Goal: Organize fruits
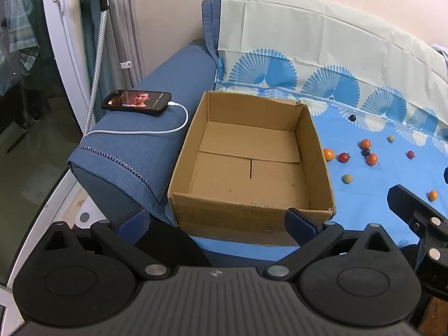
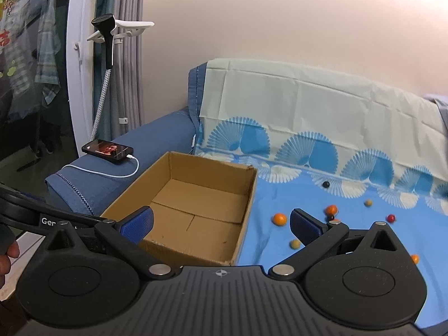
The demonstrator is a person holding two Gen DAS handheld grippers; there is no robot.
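Both hand-held grippers, left (image 1: pixel 217 224) and right (image 2: pixel 221 225), stand spread and empty. The cardboard box (image 1: pixel 249 151) is empty; small fruits (image 1: pixel 345 156) lie scattered on the blue sheet (image 1: pixel 364 210). Advise pinching the nearest orange fruit (image 2: pixel 279 219) gently.

Soft even indoor light, fisheye-bent edges

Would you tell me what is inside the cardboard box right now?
The box holds nothing: only its bare flaps show. In the right wrist view a gripper finger covers its near left corner; the left wrist view shows that corner bare.
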